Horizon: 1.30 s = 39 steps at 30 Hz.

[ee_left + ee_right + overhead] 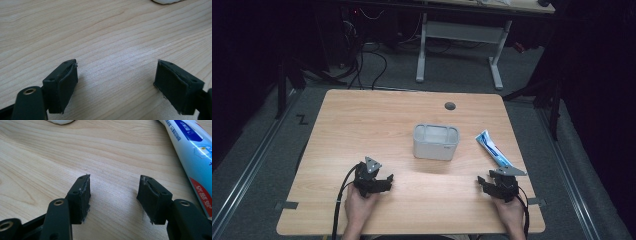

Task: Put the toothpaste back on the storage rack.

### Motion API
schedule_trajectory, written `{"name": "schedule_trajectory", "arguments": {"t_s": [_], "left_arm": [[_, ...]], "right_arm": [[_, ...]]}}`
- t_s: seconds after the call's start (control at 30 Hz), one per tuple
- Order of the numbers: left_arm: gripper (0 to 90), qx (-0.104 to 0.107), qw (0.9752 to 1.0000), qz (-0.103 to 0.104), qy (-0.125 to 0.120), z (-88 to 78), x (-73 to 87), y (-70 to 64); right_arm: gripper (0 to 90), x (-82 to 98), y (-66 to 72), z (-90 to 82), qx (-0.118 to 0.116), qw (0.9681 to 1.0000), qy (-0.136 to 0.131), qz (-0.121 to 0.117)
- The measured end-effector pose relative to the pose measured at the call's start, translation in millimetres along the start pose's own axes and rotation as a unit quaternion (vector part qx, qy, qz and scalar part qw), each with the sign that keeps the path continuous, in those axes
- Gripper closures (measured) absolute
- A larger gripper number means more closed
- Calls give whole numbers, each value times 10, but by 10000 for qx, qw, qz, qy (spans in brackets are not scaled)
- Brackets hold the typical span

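You had a pale tub (436,142) standing upright near the middle of the table (362,125), and everything else sat in relation to it. Your left gripper (381,183) rested low on the wood on the near side of the tub and off to its left, well apart from it, held in your left hand (358,207). In the left gripper view its jaws stood spread wide with bare wood grain between the pads (63,87), gripping nothing, and a sliver of the tub's white base (167,1) showed at the top edge. Your right gripper (484,184) lay on the near side of the tub and off to its right, also well apart from it, held in your right hand (511,215). In the right gripper view its jaws were likewise parted and empty, with plain table between them and the tub's rim (60,121) just peeking in at the top left. A blue and white tube (493,148) lay flat on the table to the right of the tub, near it but not touching, slanting toward your right gripper. In the right gripper view the tube (192,147) ran down the right side, just beside the right jaw yet clear of it. A small dark round hole (450,106) sat in the tabletop beyond the tub.
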State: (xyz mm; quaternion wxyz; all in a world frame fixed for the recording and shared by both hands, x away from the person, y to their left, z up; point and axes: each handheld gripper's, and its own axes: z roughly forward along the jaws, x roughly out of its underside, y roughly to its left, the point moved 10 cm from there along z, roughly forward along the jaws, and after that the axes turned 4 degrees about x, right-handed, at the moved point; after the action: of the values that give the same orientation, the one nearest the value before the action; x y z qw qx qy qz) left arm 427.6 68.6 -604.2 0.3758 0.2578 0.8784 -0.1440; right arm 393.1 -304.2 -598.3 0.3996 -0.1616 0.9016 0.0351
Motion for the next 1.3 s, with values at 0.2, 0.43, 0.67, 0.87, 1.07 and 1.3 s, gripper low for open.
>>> {"name": "schedule_trajectory", "arguments": {"t_s": [0.2,0.43,0.67,0.87,1.07,1.3], "left_arm": [[191,0,10000,3,6,-1,1,0],[191,1,10000,1,10,-2,2,-2],[192,7,10000,0,8,-2,2,-2],[192,34,10000,-15,6,6,-7,-1],[180,25,10000,-7,18,19,-16,7],[131,-1,10000,-4,66,28,-7,-12]], "right_arm": [[425,0,-4,2,15,10000,3,11],[396,-2,5,5,-1,10000,10,-4],[301,0,52,17,-135,9998,64,-130],[339,-3,46,15,-133,9998,53,-104],[455,7,17,-19,-88,9999,32,-53],[562,-23,-18,-186,-191,9996,-222,-50]]}}
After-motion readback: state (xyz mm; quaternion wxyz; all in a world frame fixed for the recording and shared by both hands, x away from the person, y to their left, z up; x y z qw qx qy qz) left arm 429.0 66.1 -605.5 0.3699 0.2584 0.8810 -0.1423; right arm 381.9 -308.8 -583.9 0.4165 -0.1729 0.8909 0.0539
